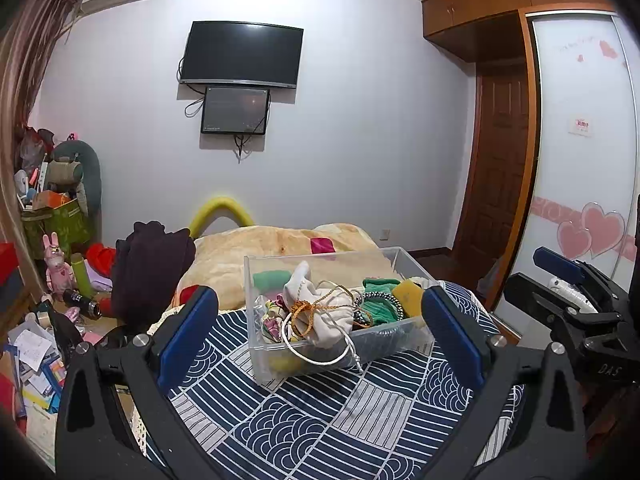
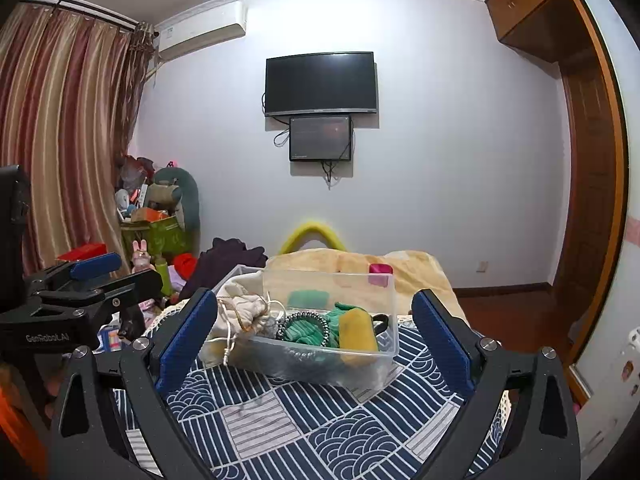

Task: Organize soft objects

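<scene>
A clear plastic bin (image 1: 384, 338) stands on the blue patterned bedspread (image 1: 312, 420). It holds a cream drawstring pouch (image 1: 324, 312), green cloth (image 1: 380, 304), a yellow sponge (image 1: 407, 294) and a beaded band. The bin also shows in the right wrist view (image 2: 384, 308), with the pouch (image 2: 244, 312), green cloth (image 2: 310, 330) and sponge (image 2: 358, 330). My left gripper (image 1: 320, 332) is open and empty, just in front of the bin. My right gripper (image 2: 316, 336) is open and empty, also facing the bin. Each gripper shows at the edge of the other's view.
A beige quilt (image 1: 256, 248) with a pink cloth (image 1: 322, 245) lies beyond the bin. Dark clothes (image 1: 152, 268) are piled at the bed's left. The floor at left is cluttered with papers, toys and a green box (image 1: 60, 224). A wardrobe and door stand at right.
</scene>
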Demonstrator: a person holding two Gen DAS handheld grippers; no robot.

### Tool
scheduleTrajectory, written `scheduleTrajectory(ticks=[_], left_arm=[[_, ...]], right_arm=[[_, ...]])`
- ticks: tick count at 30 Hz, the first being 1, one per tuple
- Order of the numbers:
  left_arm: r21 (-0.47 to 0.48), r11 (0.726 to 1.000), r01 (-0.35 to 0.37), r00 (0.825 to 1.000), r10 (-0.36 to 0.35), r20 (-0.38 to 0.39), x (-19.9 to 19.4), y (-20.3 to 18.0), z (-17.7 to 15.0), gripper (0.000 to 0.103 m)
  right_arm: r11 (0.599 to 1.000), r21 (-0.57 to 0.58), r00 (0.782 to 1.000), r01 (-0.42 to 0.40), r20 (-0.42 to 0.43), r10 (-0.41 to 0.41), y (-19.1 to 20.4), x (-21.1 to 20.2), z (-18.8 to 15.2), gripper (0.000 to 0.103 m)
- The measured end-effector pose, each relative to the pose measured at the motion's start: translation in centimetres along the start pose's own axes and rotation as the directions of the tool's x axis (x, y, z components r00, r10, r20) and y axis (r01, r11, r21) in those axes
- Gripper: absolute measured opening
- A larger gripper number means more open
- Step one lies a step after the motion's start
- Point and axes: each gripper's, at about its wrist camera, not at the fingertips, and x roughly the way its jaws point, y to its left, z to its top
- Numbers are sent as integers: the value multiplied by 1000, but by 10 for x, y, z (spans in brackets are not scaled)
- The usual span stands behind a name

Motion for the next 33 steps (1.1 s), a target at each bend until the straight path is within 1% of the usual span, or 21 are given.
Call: scheduleTrajectory(ticks=[7, 14, 24, 33], left_arm=[[6, 1000, -2, 1000, 2, 1, -1, -1, -1, 103], [17, 1000, -15, 999, 14, 34, -5, -2, -1, 103], [23, 1000, -2, 1000, 2, 11, -2, -4, -2, 103], [29, 1000, 4, 1000, -5, 10, -1, -9, -2, 103]], right_arm=[[1000, 3, 1000, 0, -1, 0, -1, 0, 0, 98], [1000, 3, 1000, 0, -2, 0, -2, 0, 0, 98], [1000, 5, 1000, 2, -3, -2, -1, 0, 0, 98], [1000, 13, 1000, 5, -12, -5, 3, -1, -2, 98]])
